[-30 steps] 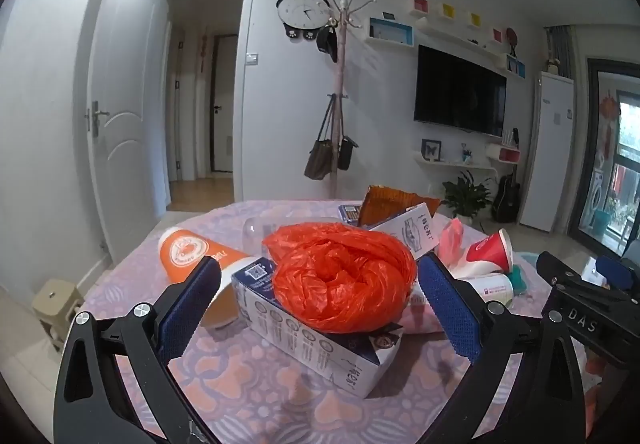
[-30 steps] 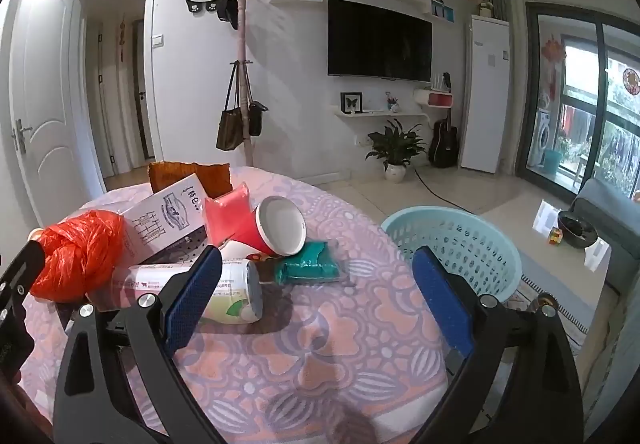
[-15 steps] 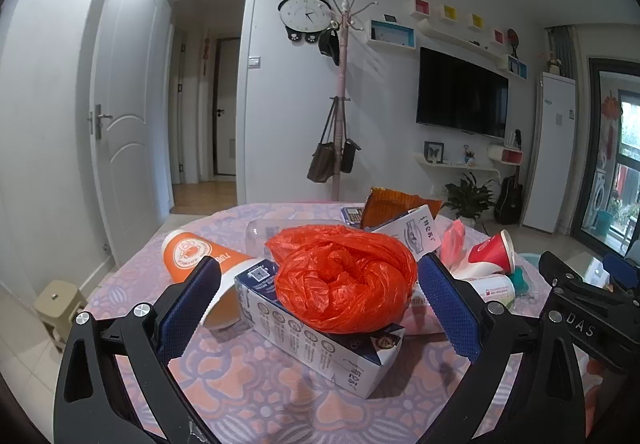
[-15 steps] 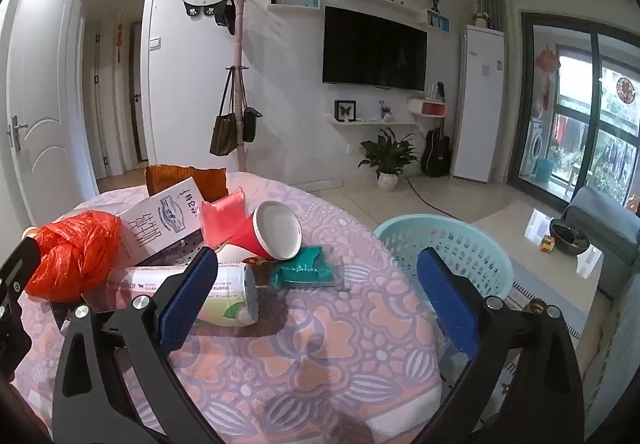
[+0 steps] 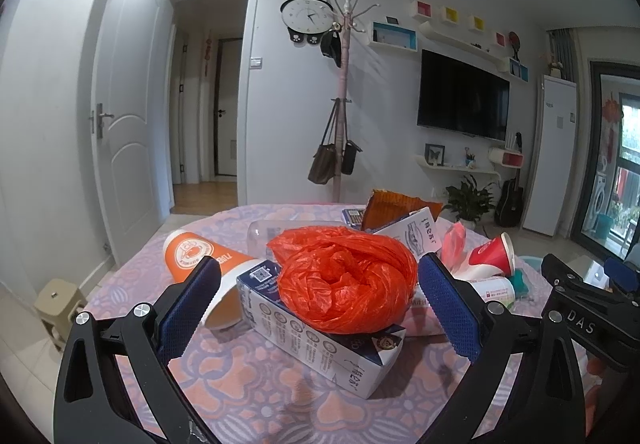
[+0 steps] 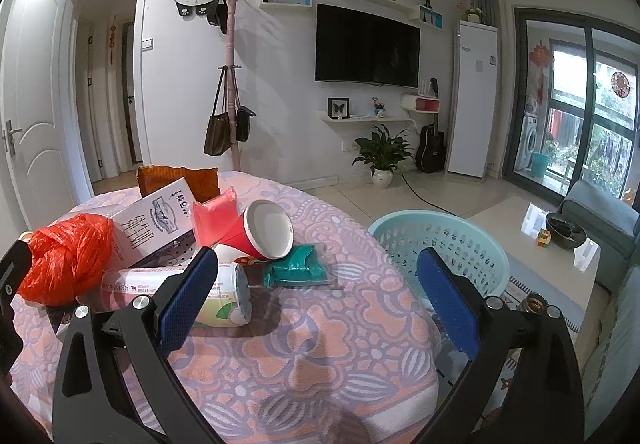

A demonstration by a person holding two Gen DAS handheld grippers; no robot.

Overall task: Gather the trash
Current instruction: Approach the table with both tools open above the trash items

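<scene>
Living-room worktop (image 6: 320, 344), cloth-covered, carries the trash near its far edge. Left gripper (image 5: 316, 304) fingers gape wide around the orange bag (image 5: 344, 280) atop a carton (image 5: 320, 340); right gripper (image 6: 316, 304) is wide, empty. Likely next: close on the bag, carry it to the basket (image 6: 444, 244).

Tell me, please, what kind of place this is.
Most likely a home living room: a wall-mounted TV, a coat rack with bags, and a guitar beside a houseplant. Trash lies on a cloth-covered table.
</scene>
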